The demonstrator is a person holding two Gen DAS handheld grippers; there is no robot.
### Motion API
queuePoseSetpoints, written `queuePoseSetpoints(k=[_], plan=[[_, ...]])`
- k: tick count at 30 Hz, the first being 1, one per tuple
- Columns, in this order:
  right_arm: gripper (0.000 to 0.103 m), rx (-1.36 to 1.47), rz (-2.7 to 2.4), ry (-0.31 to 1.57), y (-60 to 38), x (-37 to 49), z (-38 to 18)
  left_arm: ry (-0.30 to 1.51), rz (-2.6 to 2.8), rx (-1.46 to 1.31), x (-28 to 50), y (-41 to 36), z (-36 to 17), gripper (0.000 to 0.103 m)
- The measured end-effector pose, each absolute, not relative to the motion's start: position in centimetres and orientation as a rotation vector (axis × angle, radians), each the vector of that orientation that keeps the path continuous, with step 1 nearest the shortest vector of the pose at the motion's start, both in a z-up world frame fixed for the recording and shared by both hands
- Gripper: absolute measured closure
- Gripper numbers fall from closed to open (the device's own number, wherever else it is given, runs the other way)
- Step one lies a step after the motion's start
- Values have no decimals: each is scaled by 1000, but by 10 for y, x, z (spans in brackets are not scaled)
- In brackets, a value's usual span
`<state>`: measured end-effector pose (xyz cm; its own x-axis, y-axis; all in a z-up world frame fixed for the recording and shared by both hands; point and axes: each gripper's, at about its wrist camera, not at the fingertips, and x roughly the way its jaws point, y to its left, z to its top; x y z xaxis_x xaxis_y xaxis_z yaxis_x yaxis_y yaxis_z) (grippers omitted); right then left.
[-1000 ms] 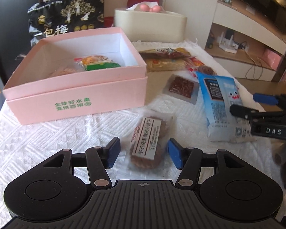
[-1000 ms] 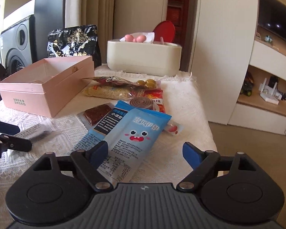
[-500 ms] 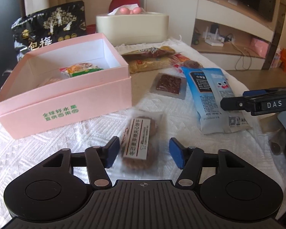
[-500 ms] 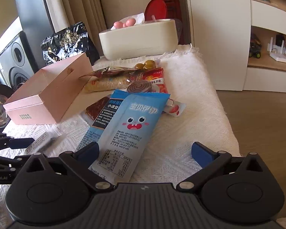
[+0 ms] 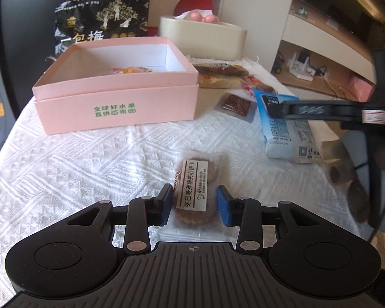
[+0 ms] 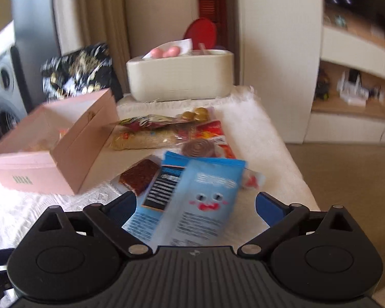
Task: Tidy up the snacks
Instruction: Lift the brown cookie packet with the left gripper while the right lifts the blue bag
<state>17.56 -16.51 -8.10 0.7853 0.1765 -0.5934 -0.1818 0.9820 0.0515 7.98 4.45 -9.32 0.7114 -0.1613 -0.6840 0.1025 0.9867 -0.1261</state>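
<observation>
Pink box (image 5: 118, 107), upper left of the left view: open, one orange-green packet (image 5: 132, 70) inside. Cream tub (image 5: 202, 38) behind it, pink items on top.

Left gripper (image 5: 194, 205): jaws closing around biscuit pack (image 5: 195, 187), narrower than a second ago; pads not yet pressing.

Right gripper (image 6: 196, 205): spread wider than before, blue bag (image 6: 192, 200) lying between the fingers, untouched.

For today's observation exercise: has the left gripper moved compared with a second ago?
Yes. The left gripper advanced toward the pink box; its fingers are closing beside the biscuit packet.
</observation>
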Motion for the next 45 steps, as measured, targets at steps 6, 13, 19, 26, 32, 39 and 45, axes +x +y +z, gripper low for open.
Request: queuePoseSetpoints(k=[6,13,19,26,32,39,45], plan=[[11,-68,213,684,-156,179,-90,746,-136,-73,77,42,-95,60],[13,-140,516,680,-160,133,-73,736,-148,-98,77,46,-96,60],[13,-214,656,675,-150,93,-61,738,-152,-97,76,46,-95,60],[13,-276,696,640,-145,60,-52,734,-169,-69,44,41,-87,61],[12,-276,731,611,-144,48,-36,686,-190,-57,4,46,-66,61],[13,-257,767,408,-133,46,25,446,-91,-57,0,84,15,61],[12,-144,759,315,-111,99,87,345,-48,-177,59,128,61,61]])
